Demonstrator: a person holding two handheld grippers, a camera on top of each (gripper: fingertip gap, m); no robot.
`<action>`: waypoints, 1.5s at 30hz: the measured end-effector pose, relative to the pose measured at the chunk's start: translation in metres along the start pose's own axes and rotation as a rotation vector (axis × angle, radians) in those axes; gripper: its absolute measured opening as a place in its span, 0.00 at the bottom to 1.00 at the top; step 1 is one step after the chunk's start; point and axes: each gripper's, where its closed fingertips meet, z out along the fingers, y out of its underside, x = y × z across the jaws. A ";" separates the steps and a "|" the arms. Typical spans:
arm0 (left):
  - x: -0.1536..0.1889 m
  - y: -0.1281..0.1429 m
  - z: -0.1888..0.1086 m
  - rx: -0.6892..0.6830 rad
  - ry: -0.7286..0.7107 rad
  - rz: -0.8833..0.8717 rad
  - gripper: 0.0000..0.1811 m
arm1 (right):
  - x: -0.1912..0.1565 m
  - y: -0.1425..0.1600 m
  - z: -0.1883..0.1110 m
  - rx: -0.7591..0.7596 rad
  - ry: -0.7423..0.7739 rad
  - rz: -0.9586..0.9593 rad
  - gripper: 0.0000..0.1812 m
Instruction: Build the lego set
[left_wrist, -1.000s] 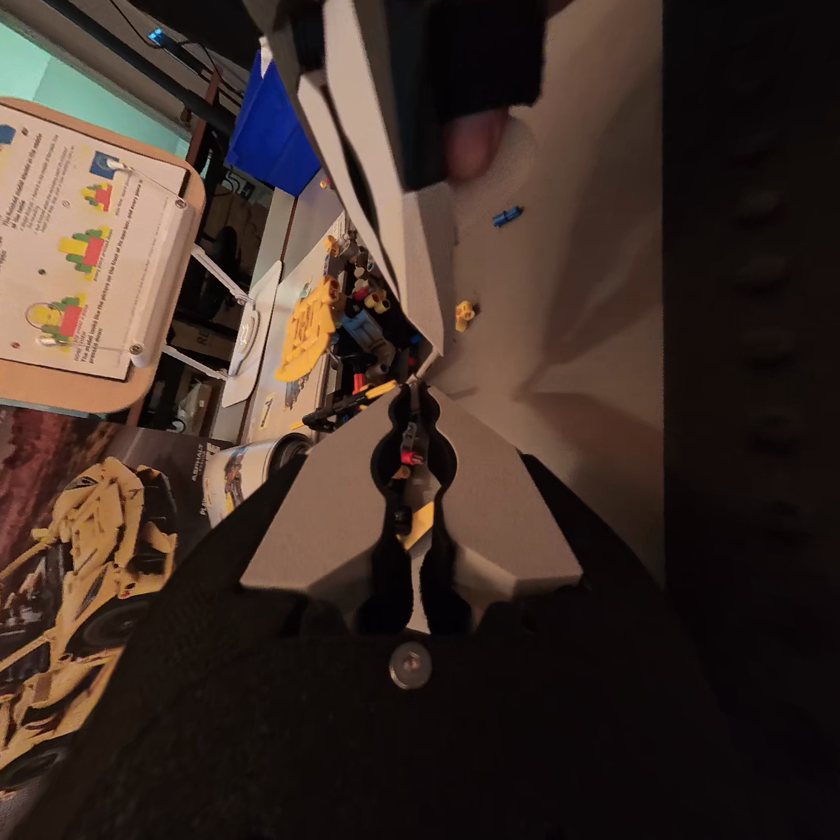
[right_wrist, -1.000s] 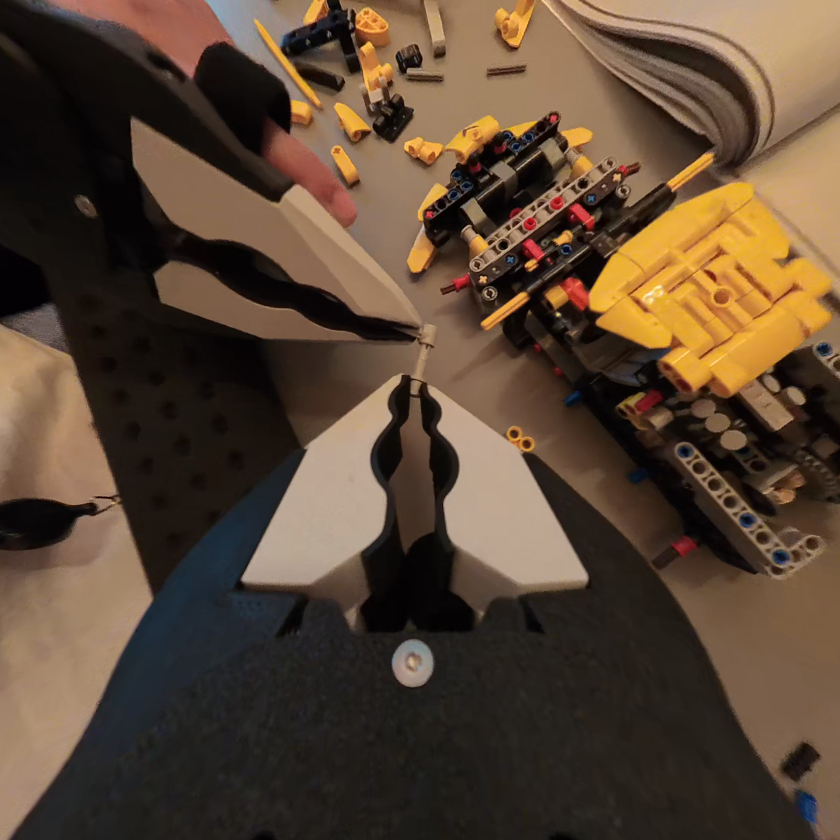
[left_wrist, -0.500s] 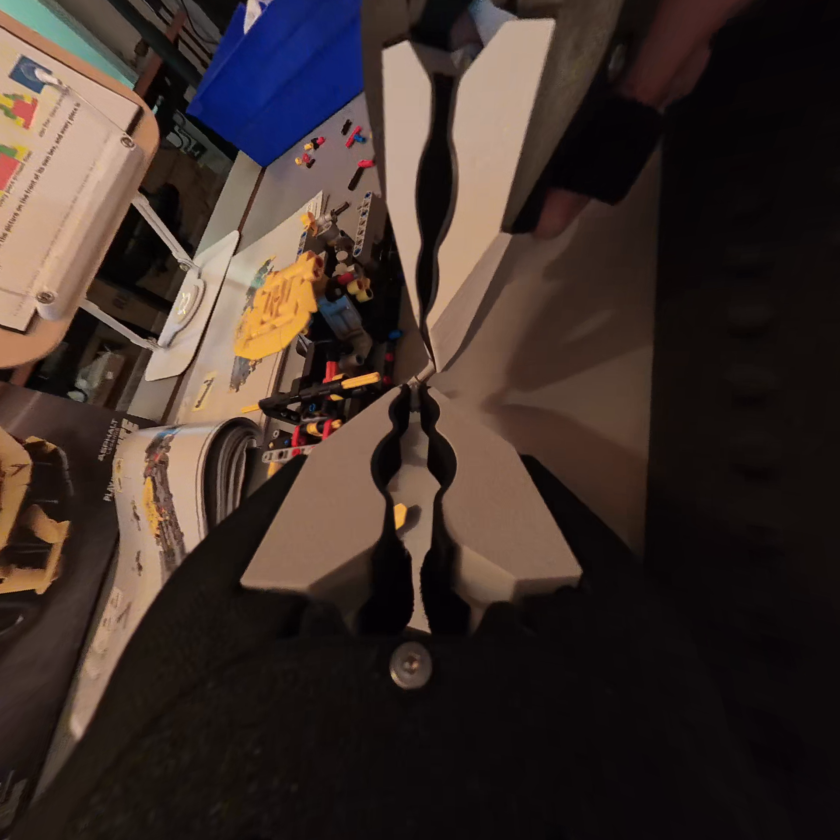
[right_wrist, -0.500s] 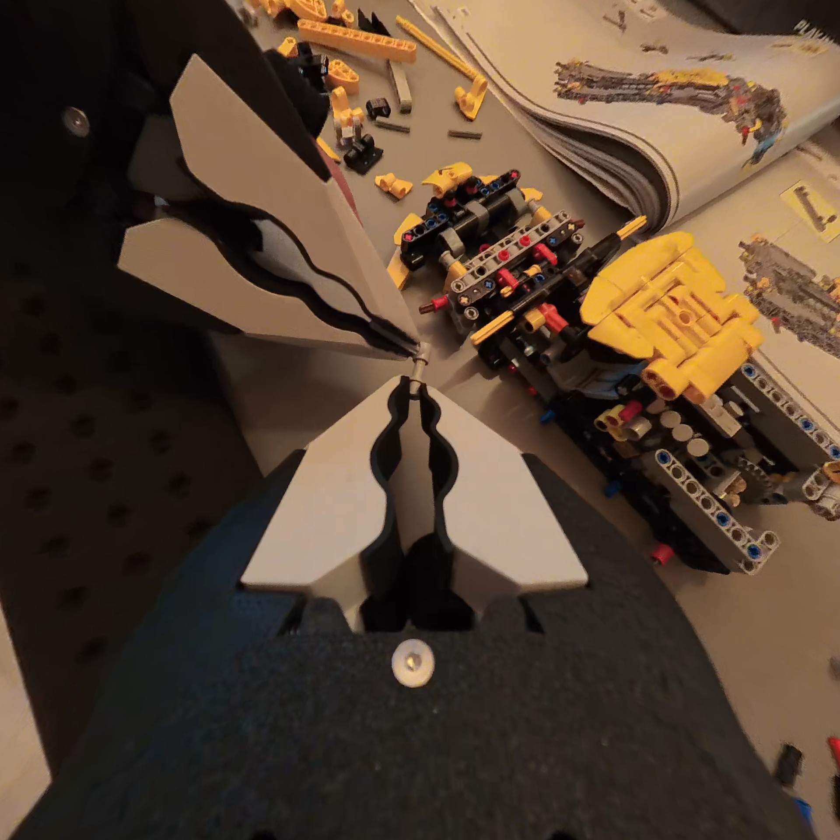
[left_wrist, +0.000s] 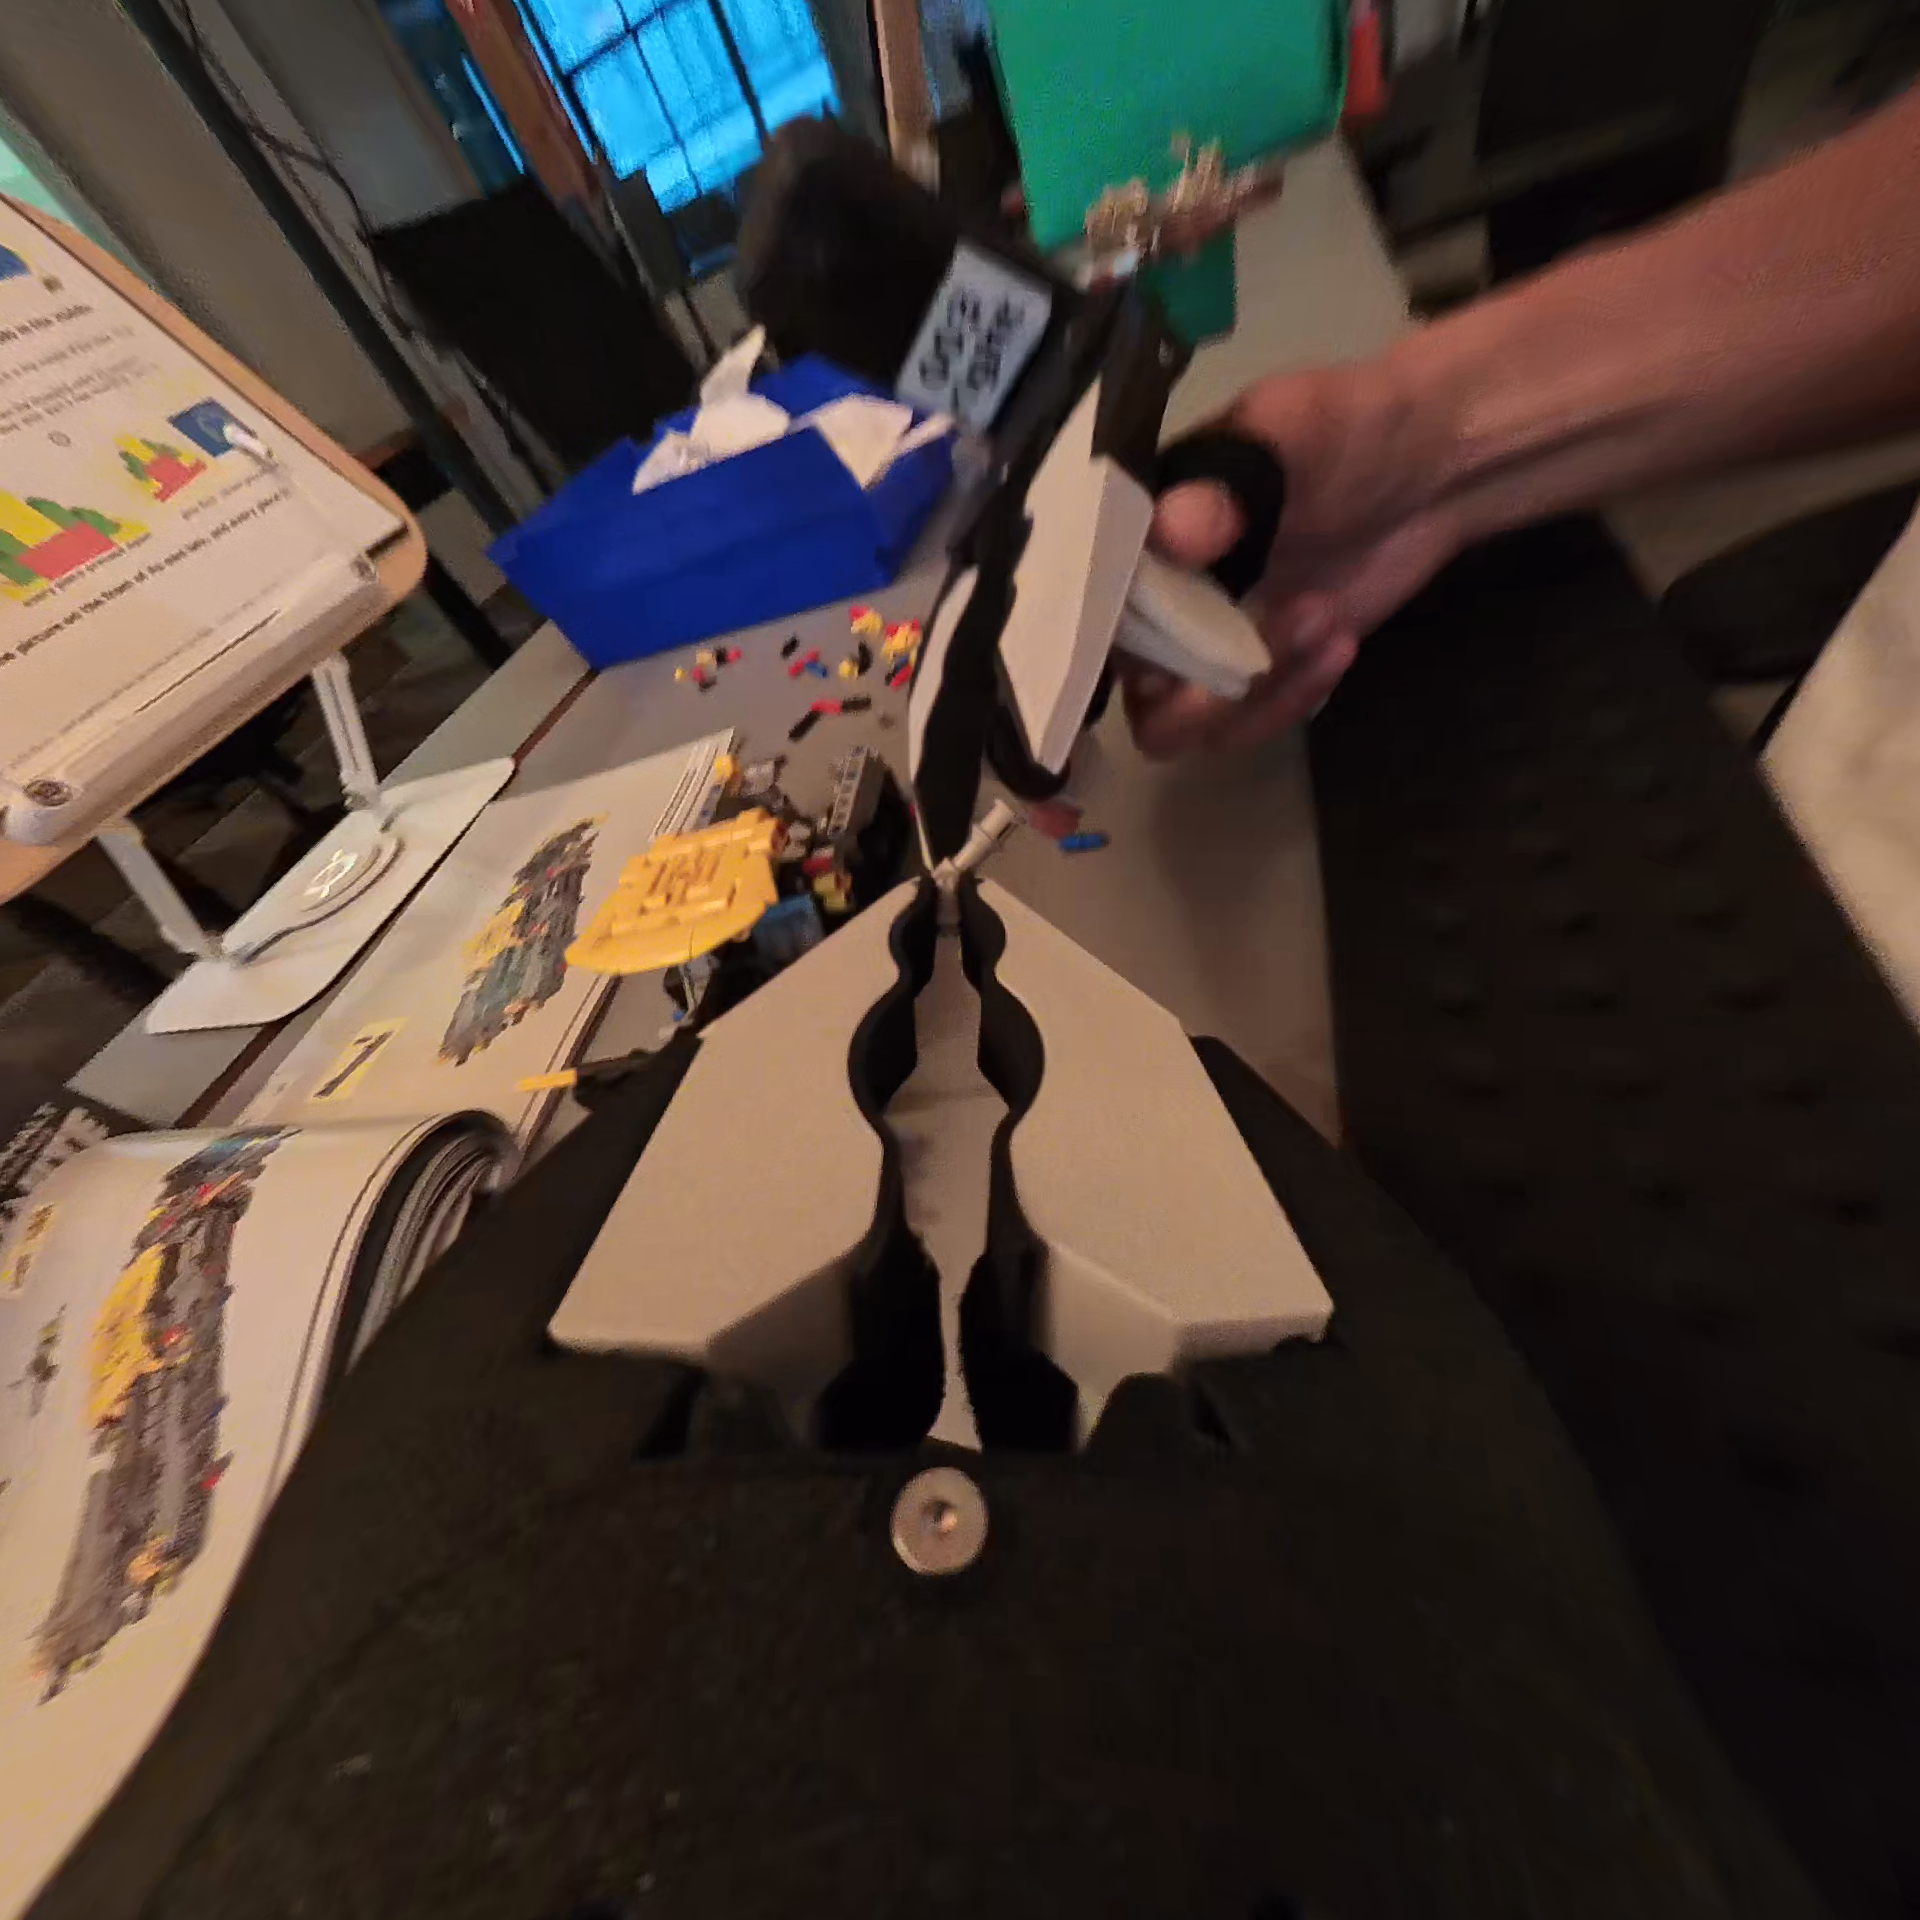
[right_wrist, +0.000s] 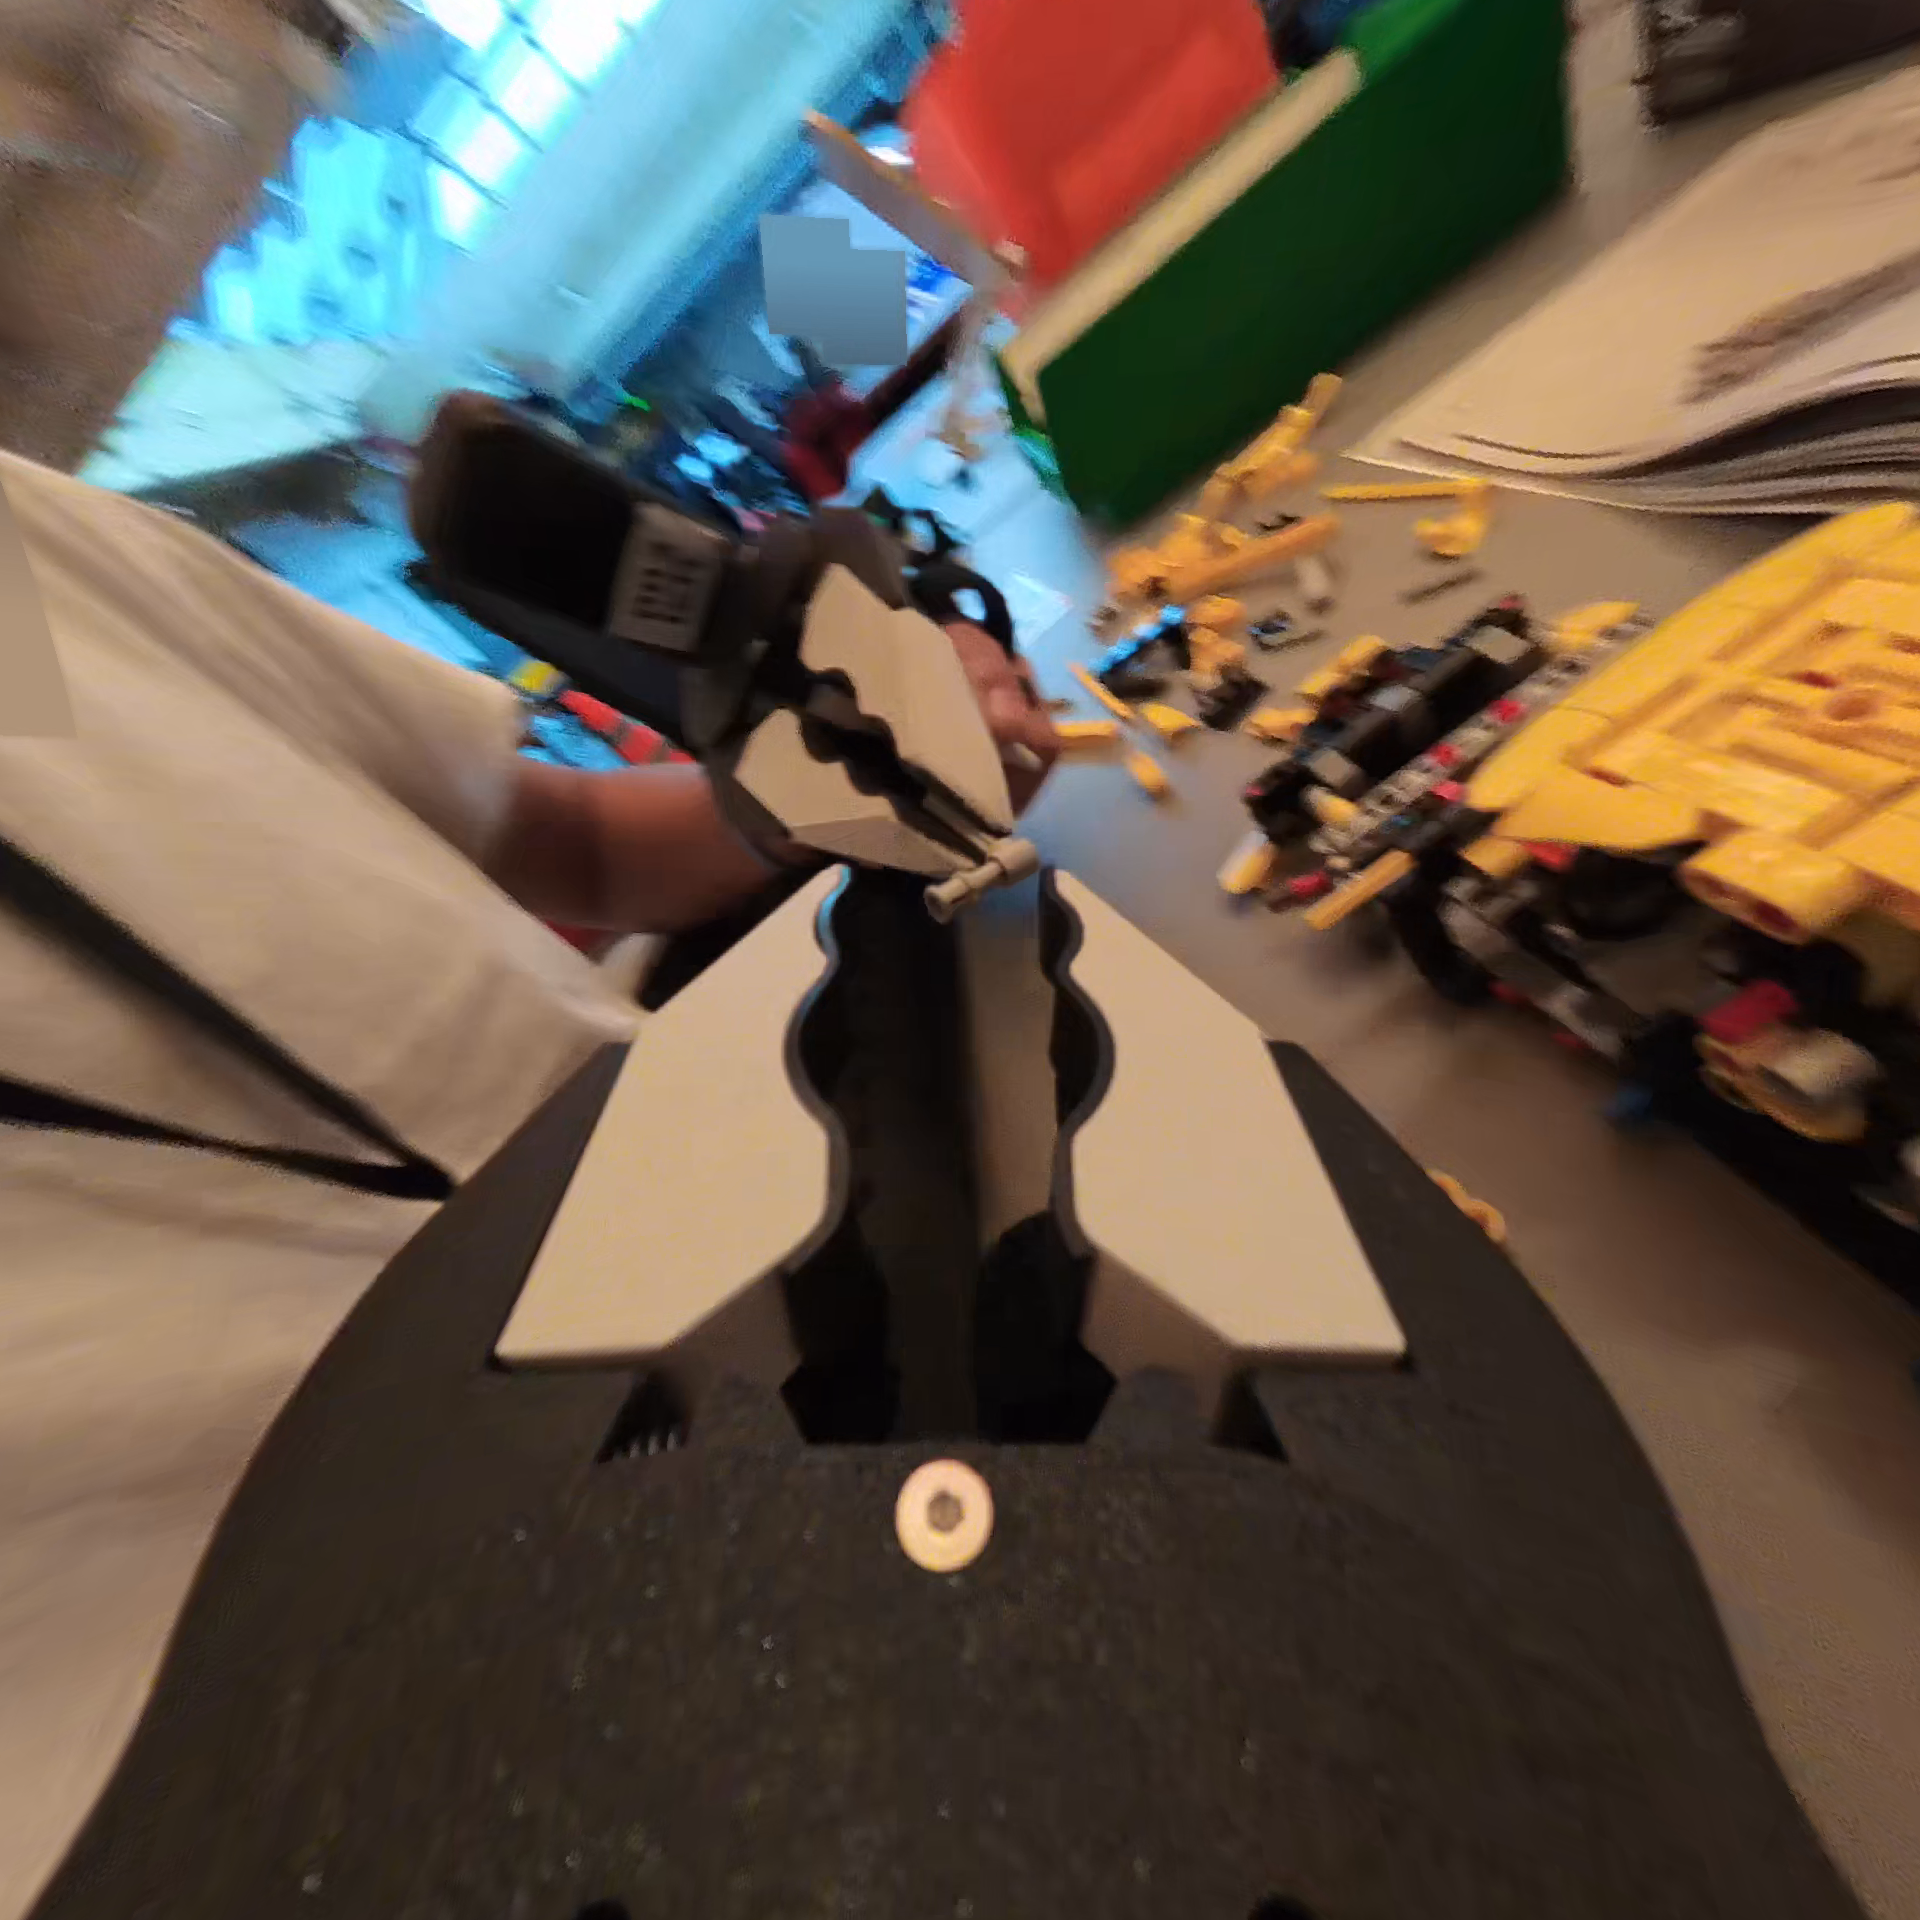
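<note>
Surface: grey table (left_wrist: 1195, 935), loose yellow pieces (right_wrist: 1226, 551), open manual (left_wrist: 343, 1174) | Left gripper (left_wrist: 943, 883): clamped on grey pin (left_wrist: 971, 847) | Right gripper (right_wrist: 940, 883): fingers apart, empty | Room: dim, blue window (left_wrist: 675, 94)

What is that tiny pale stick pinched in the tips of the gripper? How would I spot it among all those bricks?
Start at the big yellow and black model on the grey table, then look above the table to the left gripper. Its shut tips pinch a small grey pin with a collared end. Unlike the loose yellow pieces on the table, it is pale grey and held in the air.
</note>
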 end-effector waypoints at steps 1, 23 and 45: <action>0.001 -0.006 -0.003 0.040 0.016 -0.026 0.02 | -0.004 -0.001 0.001 0.012 -0.051 0.002 0.16; 0.018 -0.023 -0.009 0.129 0.118 -0.065 0.02 | -0.026 0.005 0.004 -0.025 -0.236 -0.032 0.13; -0.025 -0.038 -0.028 0.331 0.234 -0.637 0.02 | -0.010 -0.036 0.015 0.077 0.112 -0.524 0.20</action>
